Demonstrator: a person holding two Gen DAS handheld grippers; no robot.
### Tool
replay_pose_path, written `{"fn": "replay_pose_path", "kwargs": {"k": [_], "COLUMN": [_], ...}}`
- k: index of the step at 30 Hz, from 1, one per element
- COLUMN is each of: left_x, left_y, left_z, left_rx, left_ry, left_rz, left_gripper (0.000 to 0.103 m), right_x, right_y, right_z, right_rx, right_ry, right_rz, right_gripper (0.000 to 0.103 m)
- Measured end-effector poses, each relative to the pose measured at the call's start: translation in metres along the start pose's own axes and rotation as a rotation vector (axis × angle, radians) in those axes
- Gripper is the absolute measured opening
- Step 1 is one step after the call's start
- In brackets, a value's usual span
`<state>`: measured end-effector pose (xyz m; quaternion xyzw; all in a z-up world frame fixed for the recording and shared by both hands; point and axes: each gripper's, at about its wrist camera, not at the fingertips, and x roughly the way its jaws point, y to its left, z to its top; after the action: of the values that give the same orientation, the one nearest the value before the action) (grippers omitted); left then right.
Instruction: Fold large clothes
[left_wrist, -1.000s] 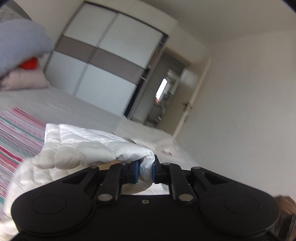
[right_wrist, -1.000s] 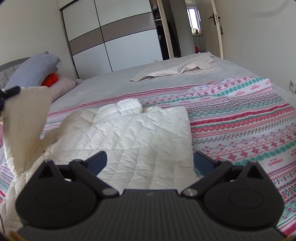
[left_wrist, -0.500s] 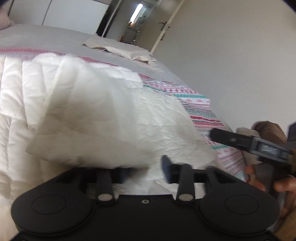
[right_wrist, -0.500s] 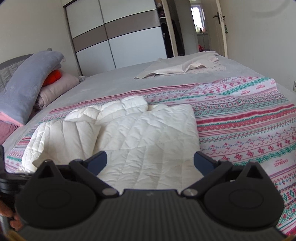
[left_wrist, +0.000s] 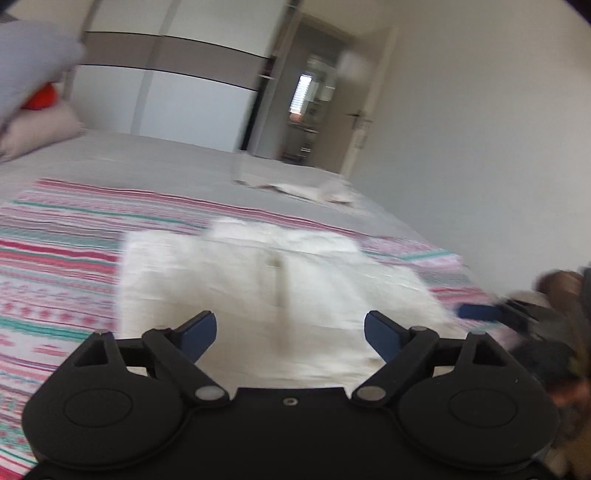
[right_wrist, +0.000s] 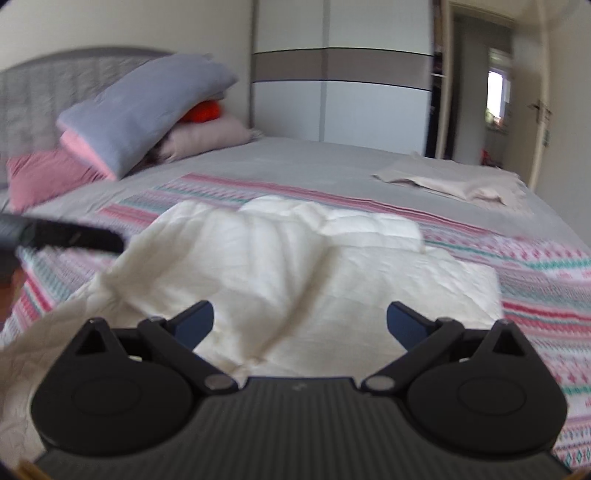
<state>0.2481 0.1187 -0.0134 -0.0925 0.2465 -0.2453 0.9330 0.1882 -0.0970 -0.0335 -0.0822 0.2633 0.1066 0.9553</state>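
Note:
A white quilted jacket (left_wrist: 266, 288) lies folded over itself on the striped blanket (left_wrist: 59, 258) that covers the bed. My left gripper (left_wrist: 290, 330) hovers just before its near edge; its jaws are opening and nothing is between them. In the right wrist view the same jacket (right_wrist: 295, 266) spreads out rumpled, a loose part trailing to the lower left. My right gripper (right_wrist: 300, 322) stands wide open above the jacket, holding nothing. The left gripper (right_wrist: 70, 234) shows as a dark bar at the left edge there, and the right gripper (left_wrist: 491, 314) at the right edge of the left wrist view.
Grey and pink pillows (right_wrist: 140, 110) are piled against the headboard at the left. A beige cloth (right_wrist: 454, 182) lies on the grey sheet at the far right. A white wardrobe (right_wrist: 340, 74) and an open door stand beyond the bed. A hand (left_wrist: 561, 295) holds the right gripper.
My left gripper went from shut on a white fold of the jacket to wide open, and the fold now lies on the jacket. Both views swung sideways; the right gripper stayed open.

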Motion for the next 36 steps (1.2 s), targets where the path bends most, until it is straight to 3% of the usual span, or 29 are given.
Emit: {"fn": "replay_pose_path", "kwargs": {"k": [2, 4, 8, 11, 13, 16, 18, 21, 24, 28, 30, 31, 32, 34, 36], "left_x": [0.011, 0.02, 0.031, 0.038, 0.043, 0.045, 0.045, 0.041, 0.037, 0.033, 0.03, 0.03, 0.03, 0.032, 0.037], "left_y": [0.014, 0.025, 0.034, 0.034, 0.034, 0.032, 0.03, 0.029, 0.027, 0.021, 0.017, 0.016, 0.016, 0.013, 0.012], "left_z": [0.0, -0.003, -0.008, -0.014, -0.019, -0.026, -0.028, -0.027, -0.025, -0.025, -0.024, -0.025, -0.025, -0.025, -0.026], "left_rx": [-0.019, -0.043, -0.061, -0.045, -0.028, 0.017, 0.04, 0.049, 0.055, 0.076, 0.095, 0.101, 0.102, 0.1, 0.108], "left_ry": [0.011, 0.027, 0.054, 0.094, 0.132, 0.175, 0.178, 0.167, 0.132, 0.06, -0.007, -0.029, -0.044, -0.051, -0.03], "left_rz": [0.1, 0.149, 0.187, 0.197, 0.21, 0.249, 0.249, 0.242, 0.227, 0.22, 0.219, 0.201, 0.179, 0.142, 0.108], "left_gripper": [0.087, 0.087, 0.087, 0.087, 0.087, 0.087, 0.087, 0.087, 0.087, 0.085, 0.082, 0.074, 0.071, 0.064, 0.063], "right_x": [0.013, 0.03, 0.069, 0.083, 0.075, 0.047, 0.032, 0.015, 0.01, 0.024, 0.037, 0.042, 0.045, 0.039, 0.025], "right_y": [0.024, 0.045, 0.074, 0.076, 0.057, -0.014, -0.065, -0.127, -0.158, -0.172, -0.169, -0.166, -0.163, -0.153, -0.144], "right_z": [0.002, 0.004, 0.007, 0.008, 0.015, 0.019, 0.007, -0.024, -0.045, -0.054, -0.055, -0.055, -0.053, -0.047, -0.04], "right_rx": [-0.083, -0.172, -0.316, -0.348, -0.246, 0.106, 0.341, 0.655, 0.819, 0.904, 0.884, 0.86, 0.839, 0.776, 0.707], "right_ry": [0.022, 0.04, 0.12, 0.121, 0.079, 0.051, 0.05, 0.037, 0.01, 0.028, 0.057, 0.069, 0.086, 0.059, 0.004], "right_rz": [-0.014, -0.05, -0.108, -0.178, -0.213, -0.175, -0.106, 0.066, 0.133, 0.151, 0.129, 0.129, 0.127, 0.097, 0.065], "right_gripper": [0.101, 0.099, 0.076, 0.071, 0.071, 0.075, 0.076, 0.076, 0.076, 0.074, 0.055, 0.026, 0.01, 0.006, 0.005]}}
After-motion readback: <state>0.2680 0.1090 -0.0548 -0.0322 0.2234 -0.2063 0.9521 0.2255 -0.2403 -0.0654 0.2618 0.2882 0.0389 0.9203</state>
